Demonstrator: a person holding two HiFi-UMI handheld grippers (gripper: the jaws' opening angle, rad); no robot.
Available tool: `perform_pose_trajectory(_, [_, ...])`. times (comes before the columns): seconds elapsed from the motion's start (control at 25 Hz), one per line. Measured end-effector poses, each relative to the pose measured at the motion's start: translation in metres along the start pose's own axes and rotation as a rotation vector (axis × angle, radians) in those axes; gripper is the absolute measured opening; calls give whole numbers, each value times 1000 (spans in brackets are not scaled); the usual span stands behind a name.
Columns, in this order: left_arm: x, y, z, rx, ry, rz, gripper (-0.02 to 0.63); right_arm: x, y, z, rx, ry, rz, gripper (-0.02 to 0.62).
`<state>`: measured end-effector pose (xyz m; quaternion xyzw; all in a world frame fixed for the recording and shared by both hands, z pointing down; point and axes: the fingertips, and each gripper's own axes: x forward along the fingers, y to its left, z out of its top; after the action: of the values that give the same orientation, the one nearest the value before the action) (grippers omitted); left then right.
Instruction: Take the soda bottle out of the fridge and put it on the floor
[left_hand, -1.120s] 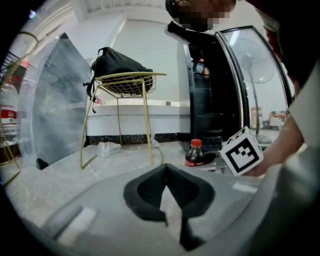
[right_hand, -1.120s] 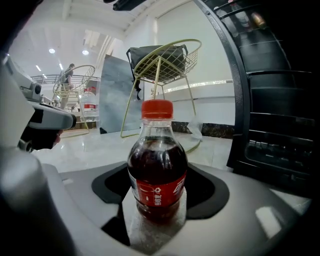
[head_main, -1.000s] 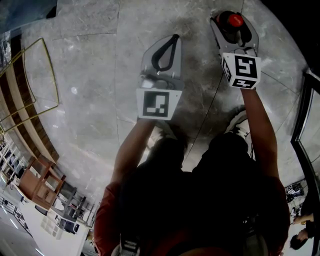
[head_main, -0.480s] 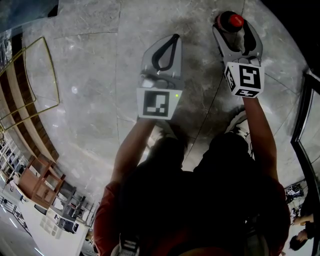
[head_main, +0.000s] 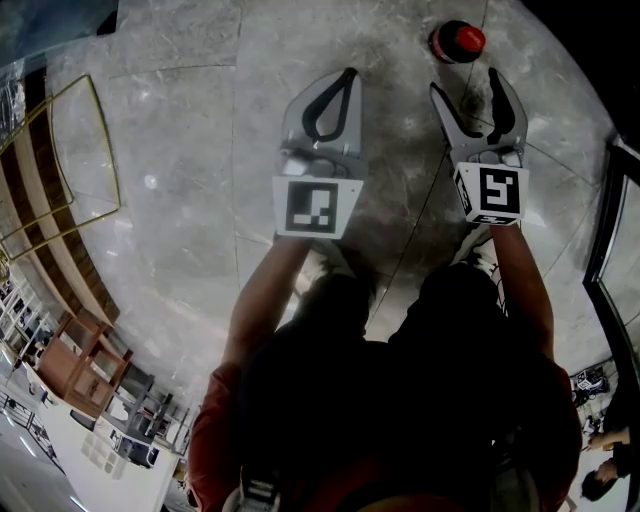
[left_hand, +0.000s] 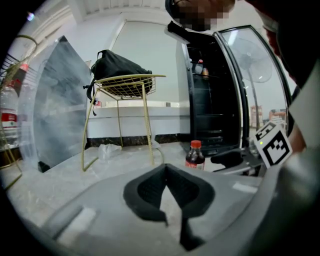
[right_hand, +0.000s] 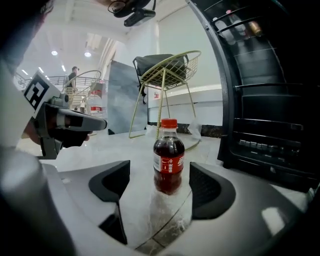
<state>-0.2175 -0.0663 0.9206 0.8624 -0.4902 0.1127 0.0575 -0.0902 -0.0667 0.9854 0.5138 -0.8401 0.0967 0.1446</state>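
Our right gripper (head_main: 477, 88), jaws just spread, now sits back from the soda bottle (head_main: 458, 41) on the floor (head_main: 180, 150); our left gripper (head_main: 348, 76) stays clenched, empty

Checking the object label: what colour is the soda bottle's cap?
Red. The cap of the soda bottle shows best in the right gripper view.

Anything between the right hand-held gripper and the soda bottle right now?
Nothing visible. The right hand-held gripper is empty; its jaws have just been opening, with nothing between them. The soda bottle stands upright on the floor just beyond their tips, with only bare floor between.
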Motion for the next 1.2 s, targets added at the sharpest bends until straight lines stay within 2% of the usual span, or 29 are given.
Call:
perform_pose_trajectory(0.36, [-1,-12,-7,22,20,-31,0,-18,12,-1,9,-15,11,356])
perform_pose_trajectory(0.88, [0,-3,-7,11,23,-9,0,-20,2,12,-3,-49,-27,351])
perform_pose_trajectory(0.92, [0,-3,-7,15,25,-11,0,-20,1,13,-5,-50,-29,334])
perform_pose_trajectory(1.0, [1,-3,-6,20,24,-14,0,-21,0,13,-3,-50,-31,257])
perform_pose_trajectory(1.2, [2,-4,-6,18,19,-18,0,-24,-2,11,0,-54,-42,140])
